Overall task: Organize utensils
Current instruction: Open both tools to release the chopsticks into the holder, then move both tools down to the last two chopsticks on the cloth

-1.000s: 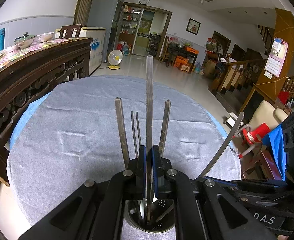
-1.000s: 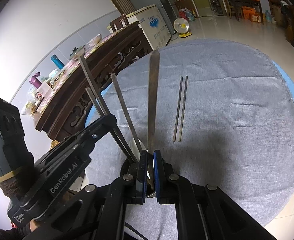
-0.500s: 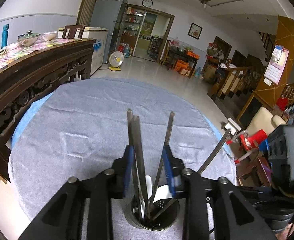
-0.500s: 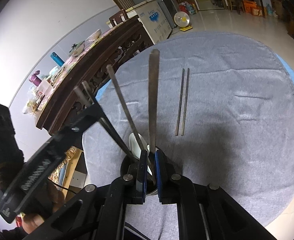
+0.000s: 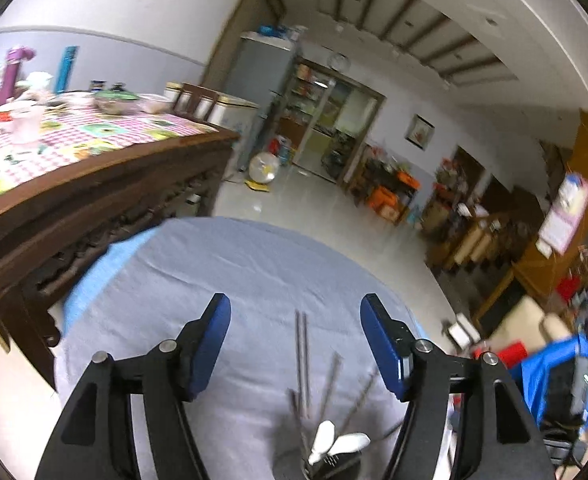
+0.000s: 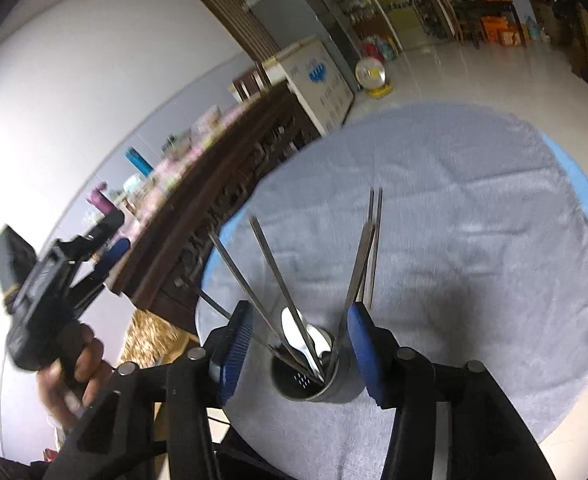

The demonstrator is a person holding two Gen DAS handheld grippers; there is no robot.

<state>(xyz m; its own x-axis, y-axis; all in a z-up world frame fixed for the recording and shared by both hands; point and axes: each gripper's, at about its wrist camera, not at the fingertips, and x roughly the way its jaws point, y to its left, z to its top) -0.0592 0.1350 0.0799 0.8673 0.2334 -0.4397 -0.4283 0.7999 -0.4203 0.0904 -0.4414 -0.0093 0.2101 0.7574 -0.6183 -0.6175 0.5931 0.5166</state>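
Nearly done: most utensils [image 6: 281, 292] stand in my holder [image 6: 318, 376]; both claws, left [image 5: 296, 344] and right [image 6: 300, 350], are spreading empty, chopsticks [image 6: 375, 216] left mid-table

The right hand-held gripper [image 6: 298, 344] is opening, empty, over a metal cup [image 6: 318, 378] of utensils [image 6: 269, 276]; two chopsticks [image 6: 375, 240] are lying on the grey-clothed bench [image 6: 474, 240].
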